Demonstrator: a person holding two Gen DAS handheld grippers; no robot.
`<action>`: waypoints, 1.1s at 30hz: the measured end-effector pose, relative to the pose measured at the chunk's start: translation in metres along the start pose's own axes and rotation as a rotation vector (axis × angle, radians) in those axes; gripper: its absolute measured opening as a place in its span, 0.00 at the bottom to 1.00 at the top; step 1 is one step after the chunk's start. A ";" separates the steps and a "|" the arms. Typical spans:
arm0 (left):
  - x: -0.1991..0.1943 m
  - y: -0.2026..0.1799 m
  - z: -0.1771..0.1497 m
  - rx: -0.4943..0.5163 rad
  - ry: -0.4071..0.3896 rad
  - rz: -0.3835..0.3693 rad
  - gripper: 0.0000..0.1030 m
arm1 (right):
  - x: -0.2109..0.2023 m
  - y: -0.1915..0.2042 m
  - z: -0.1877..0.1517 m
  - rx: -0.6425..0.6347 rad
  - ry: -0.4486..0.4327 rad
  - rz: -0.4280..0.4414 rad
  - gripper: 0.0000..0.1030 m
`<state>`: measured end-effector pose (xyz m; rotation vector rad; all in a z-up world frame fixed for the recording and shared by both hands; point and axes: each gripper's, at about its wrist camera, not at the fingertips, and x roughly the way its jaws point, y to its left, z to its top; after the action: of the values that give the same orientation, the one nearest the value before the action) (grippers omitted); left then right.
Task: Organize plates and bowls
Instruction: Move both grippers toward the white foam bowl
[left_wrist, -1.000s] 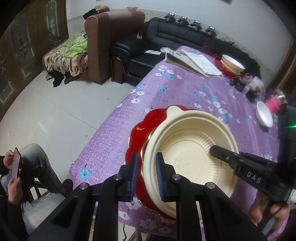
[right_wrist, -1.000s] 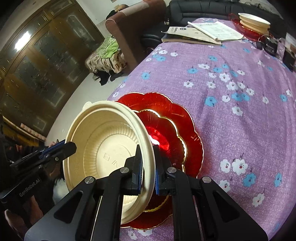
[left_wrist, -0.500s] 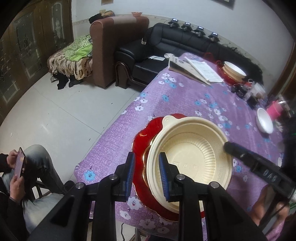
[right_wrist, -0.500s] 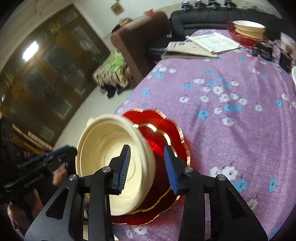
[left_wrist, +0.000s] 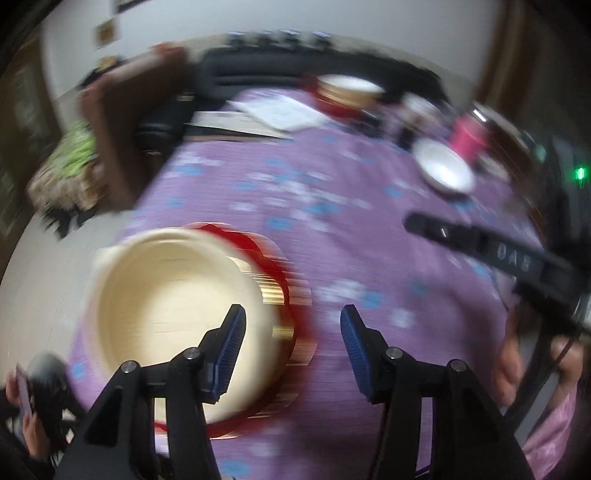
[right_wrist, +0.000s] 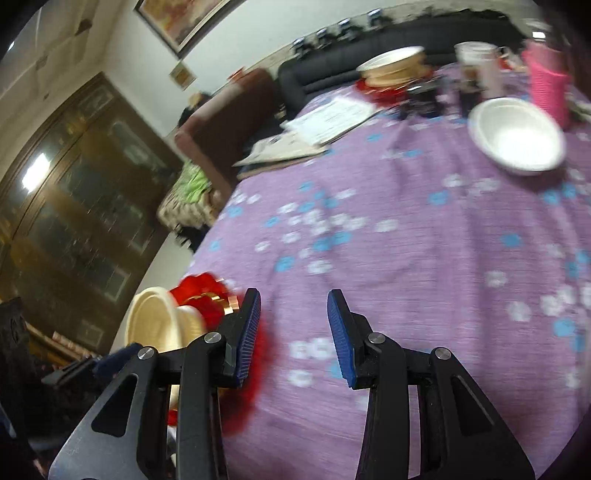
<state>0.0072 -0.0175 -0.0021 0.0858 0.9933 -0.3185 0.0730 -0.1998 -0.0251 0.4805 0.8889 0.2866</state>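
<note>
Ahead of your spread grippers lies bare cloth (right_wrist: 424, 251). Obstacles: cream bowl (left_wrist: 173, 317) on red plates (left_wrist: 291, 295) near left; white bowl (right_wrist: 517, 138), pink cup (right_wrist: 546, 81), papers (right_wrist: 325, 118) and stacked dishes (right_wrist: 395, 70) far side.

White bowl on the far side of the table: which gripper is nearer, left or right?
Right, as far as the blurred frames show. The right gripper, jaws open, faces the white bowl across bare tablecloth. The left gripper, also open, hangs by the cream bowl, farther from it.
</note>
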 end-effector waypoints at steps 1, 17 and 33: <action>0.009 -0.019 0.001 0.031 0.025 -0.030 0.52 | -0.010 -0.009 -0.001 0.004 -0.017 -0.013 0.37; 0.068 -0.166 0.015 0.229 0.178 -0.134 0.58 | -0.222 -0.233 -0.033 0.224 -0.453 -0.286 0.52; 0.100 -0.226 0.063 0.221 0.119 -0.103 0.63 | -0.203 -0.308 -0.045 0.472 -0.298 -0.088 0.52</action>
<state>0.0399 -0.2687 -0.0345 0.2572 1.0800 -0.5220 -0.0728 -0.5386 -0.0707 0.8936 0.6796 -0.0814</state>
